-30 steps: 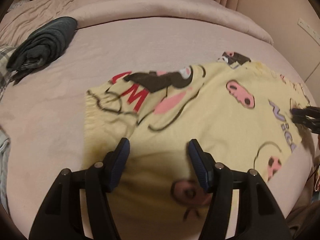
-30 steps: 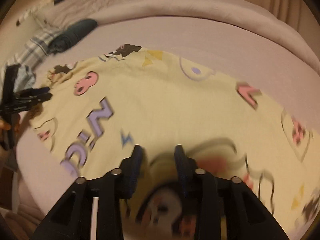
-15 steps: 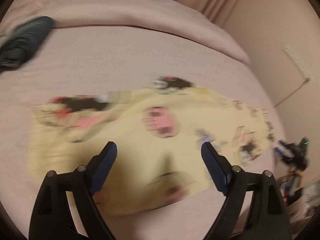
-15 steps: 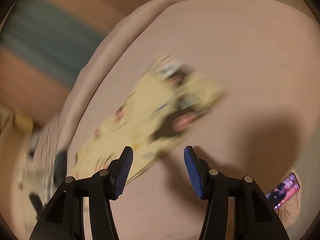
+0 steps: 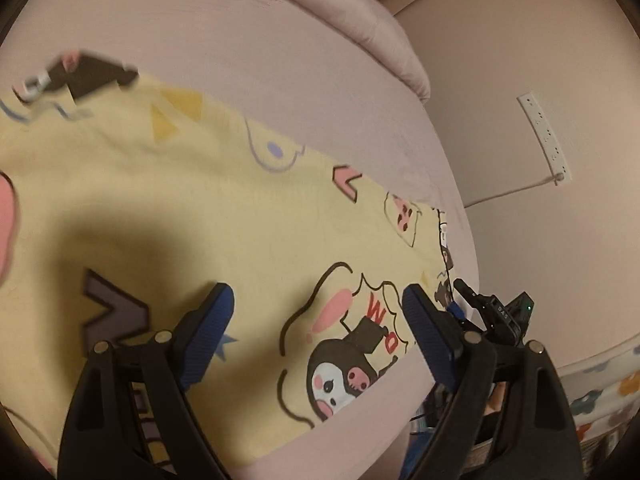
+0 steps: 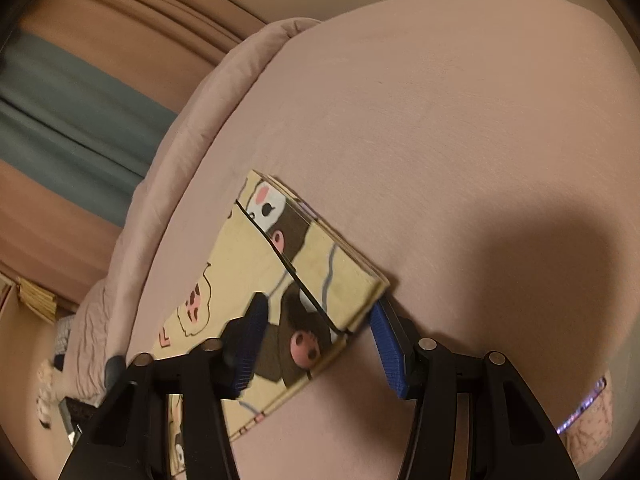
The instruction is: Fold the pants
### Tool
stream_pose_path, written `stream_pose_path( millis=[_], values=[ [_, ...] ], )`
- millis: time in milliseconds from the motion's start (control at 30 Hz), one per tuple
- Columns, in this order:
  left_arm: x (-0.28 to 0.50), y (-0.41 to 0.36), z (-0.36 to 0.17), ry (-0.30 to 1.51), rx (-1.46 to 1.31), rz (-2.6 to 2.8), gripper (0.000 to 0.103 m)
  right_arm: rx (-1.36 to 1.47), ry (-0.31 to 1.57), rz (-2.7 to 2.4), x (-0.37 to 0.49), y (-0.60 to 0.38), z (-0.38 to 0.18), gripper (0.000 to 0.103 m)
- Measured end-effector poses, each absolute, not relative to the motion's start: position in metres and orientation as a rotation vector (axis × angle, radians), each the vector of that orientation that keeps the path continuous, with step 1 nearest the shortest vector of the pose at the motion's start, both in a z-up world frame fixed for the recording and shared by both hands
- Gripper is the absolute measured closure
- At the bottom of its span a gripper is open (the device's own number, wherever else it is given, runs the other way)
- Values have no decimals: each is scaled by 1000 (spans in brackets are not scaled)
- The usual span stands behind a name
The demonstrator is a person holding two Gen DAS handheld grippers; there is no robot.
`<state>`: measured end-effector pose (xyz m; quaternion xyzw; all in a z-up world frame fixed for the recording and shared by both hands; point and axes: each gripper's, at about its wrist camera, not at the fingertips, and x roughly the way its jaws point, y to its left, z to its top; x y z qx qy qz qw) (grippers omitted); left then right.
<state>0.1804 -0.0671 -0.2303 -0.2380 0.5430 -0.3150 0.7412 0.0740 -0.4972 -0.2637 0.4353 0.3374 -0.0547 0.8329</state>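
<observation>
The yellow cartoon-print pants lie flat on the pink bed, legs stacked. My left gripper is open and empty, hovering over the pants near the leg end with the black-and-white character print. My right gripper is open, its jaws either side of the near corner of the leg cuffs; the pants stretch away to the left. The right gripper's black body shows at the cuff end in the left wrist view.
The pink bed sheet spreads around the pants. A rolled pink duvet lies along the far edge. A wall with a white power strip stands to the right. Curtains hang behind the bed.
Both grippers have swung toward the leg end of the pants. The right gripper opened, turned and came down at the cuff corner. The left gripper opened wider and came closer to the cloth.
</observation>
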Motion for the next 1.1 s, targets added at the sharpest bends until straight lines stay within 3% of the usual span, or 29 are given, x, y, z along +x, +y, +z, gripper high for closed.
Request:
stream_pose_path(
  millis=[33, 67, 133, 167, 333, 600, 900, 967, 1067, 1100],
  values=[
    [182, -68, -236, 1205, -534, -682, 17, 921, 706, -118, 74, -498, -262, 54],
    [183, -67, -241, 1211, -556, -679, 17, 917, 695, -123, 73, -499, -262, 70],
    [185, -61, -245, 1209, -608, -687, 17, 925, 683, -113, 71, -499, -263, 89],
    [185, -58, -246, 1208, -628, -693, 17, 940, 674, -109, 72, -499, -264, 91],
    [185, -48, -243, 1219, -683, -697, 18, 807, 616, -116, 79, -479, -230, 93],
    [190, -51, -234, 1244, -988, -843, 18, 166, 603, 6, 120, -330, -146, 93],
    [199, -68, -254, 1345, -1136, -869, 16, -226, 631, 296, 117, -179, -194, 93],
    [200, -64, -253, 1319, -1119, -841, 23, -279, 641, 309, 115, -172, -204, 93],
    [202, -63, -253, 1283, -1094, -817, 48, -299, 633, 324, 111, -173, -209, 93],
    [203, -65, -255, 1281, -1097, -823, 68, -304, 623, 331, 108, -174, -209, 93]
  ],
)
